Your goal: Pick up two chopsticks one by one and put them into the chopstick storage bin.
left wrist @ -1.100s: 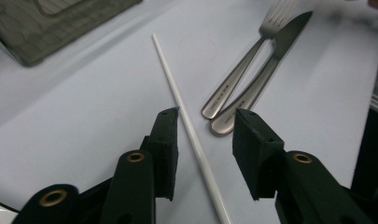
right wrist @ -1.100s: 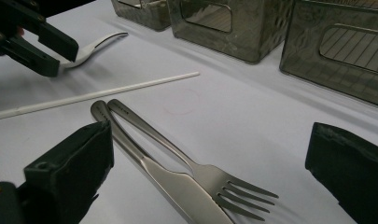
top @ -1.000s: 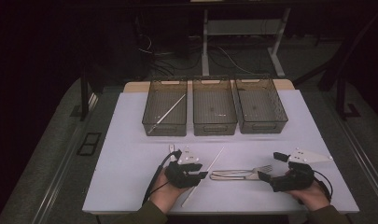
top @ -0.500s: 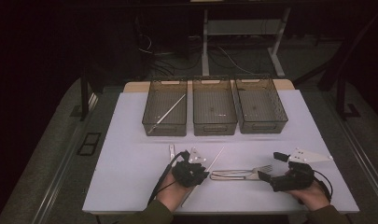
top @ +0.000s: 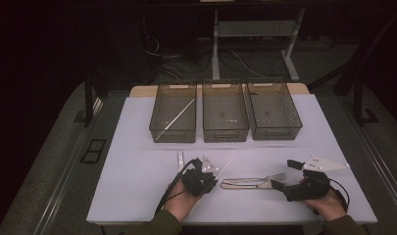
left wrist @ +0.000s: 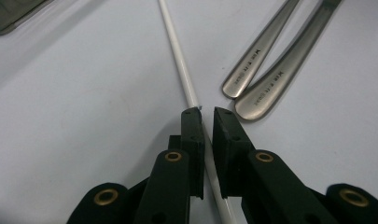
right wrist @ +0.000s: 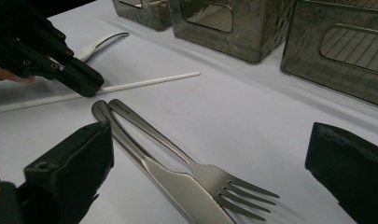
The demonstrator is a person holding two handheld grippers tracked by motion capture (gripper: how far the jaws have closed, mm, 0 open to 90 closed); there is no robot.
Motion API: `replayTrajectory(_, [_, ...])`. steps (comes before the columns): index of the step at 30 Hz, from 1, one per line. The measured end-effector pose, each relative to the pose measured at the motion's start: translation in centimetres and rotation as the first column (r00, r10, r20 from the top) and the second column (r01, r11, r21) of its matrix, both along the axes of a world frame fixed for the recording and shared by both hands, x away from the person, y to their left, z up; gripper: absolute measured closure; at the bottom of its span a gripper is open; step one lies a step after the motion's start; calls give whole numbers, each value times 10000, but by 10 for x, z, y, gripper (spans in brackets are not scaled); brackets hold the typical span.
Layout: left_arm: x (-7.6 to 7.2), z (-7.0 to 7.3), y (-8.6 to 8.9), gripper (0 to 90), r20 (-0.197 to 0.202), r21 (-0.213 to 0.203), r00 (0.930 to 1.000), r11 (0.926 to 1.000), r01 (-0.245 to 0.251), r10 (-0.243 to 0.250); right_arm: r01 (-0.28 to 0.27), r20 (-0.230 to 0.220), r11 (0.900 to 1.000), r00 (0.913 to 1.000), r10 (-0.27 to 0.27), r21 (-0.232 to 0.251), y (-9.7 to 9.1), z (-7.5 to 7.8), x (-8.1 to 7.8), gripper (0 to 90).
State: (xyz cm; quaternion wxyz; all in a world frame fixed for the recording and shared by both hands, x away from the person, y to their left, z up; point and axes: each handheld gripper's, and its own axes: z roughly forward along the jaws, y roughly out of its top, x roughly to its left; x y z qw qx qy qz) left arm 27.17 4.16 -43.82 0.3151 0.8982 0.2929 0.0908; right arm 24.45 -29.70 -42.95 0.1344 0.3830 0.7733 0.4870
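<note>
A thin white stick (top: 229, 164) lies on the pale table (top: 137, 181), slanting up to the right. My left gripper (top: 211, 173) is down on its near end. The stick (left wrist: 177, 51) runs between the two black jaws of the left gripper (left wrist: 205, 112), which have just been closing and now pinch it. The left gripper (right wrist: 86, 86) also appears from the side, on the stick (right wrist: 149, 83). A steel fork (top: 277, 177) and knife (top: 242, 185) lie side by side to the right. My right gripper (top: 284, 175) stands open by the fork tines (right wrist: 242, 196).
Three dark mesh bins stand in a row at the back: left (top: 173, 133), middle (top: 225, 133), right (top: 275, 132). The left one holds another white stick (top: 177, 116). A white spoon (top: 180, 159) lies left of my left gripper. The fork and knife handles (left wrist: 261, 51) end just right of its jaws.
My left gripper has shifted slightly right onto the white stick and its jaws have closed around it. The right gripper, fork and knife have stayed put.
</note>
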Motion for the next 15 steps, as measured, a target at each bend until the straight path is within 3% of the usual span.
replayTrajectory(5, [1, -2, 2, 817, -226, -229, 9994, 9994, -261, 256, -24, 3, 10000, 10000, 24, -34, 0, 0, 0, 12])
replayTrajectory(10, [-3, -3, 2, 825, -137, -395, 9979, 9972, -639, 634, -54, 2, 10000, 10000, 54, -83, 1, 0, 0, 12])
replayTrajectory(15, [0, -5, 7, 836, -522, -878, 9950, 9921, -900, 857, -52, 2, 10000, 10000, 52, -80, 1, 0, 1, 12])
